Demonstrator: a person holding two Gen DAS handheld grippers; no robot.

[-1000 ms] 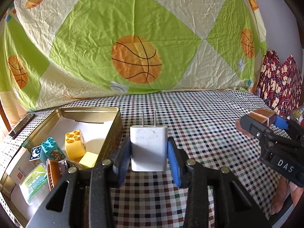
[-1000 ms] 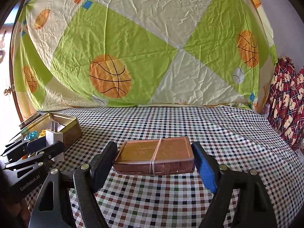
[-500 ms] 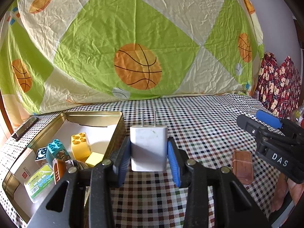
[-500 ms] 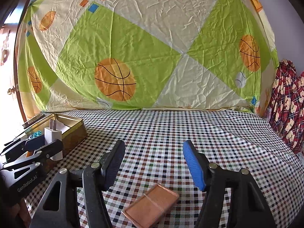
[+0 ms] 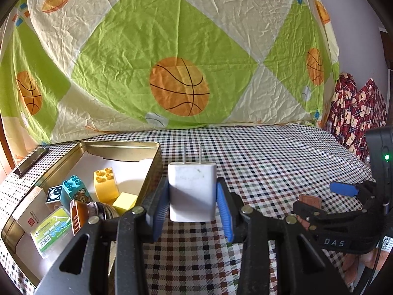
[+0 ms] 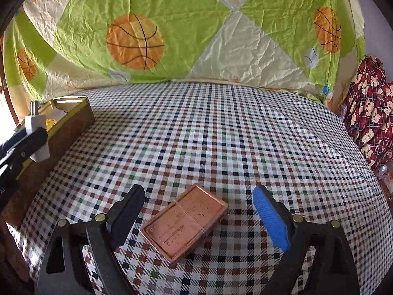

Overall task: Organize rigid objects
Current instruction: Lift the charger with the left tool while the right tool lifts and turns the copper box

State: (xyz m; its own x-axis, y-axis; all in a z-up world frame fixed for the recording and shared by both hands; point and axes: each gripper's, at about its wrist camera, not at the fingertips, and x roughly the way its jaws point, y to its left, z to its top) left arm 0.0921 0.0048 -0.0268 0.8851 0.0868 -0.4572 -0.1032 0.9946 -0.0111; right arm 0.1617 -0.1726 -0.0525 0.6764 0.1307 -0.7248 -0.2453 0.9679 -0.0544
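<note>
Jaws of your right gripper (image 6: 199, 218) spread wider, opening around a copper-brown case (image 6: 184, 222) lying free on the checked cloth (image 6: 221, 135); your left gripper (image 5: 192, 207) clamps a white charger (image 5: 191, 191), seemingly beside the gold tin (image 5: 151, 179).

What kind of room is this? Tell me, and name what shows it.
Probably a room in a home, though little of it shows: a checked cloth covers the surface, a basketball-print sheet hangs behind, and a tin holds toy blocks.
</note>
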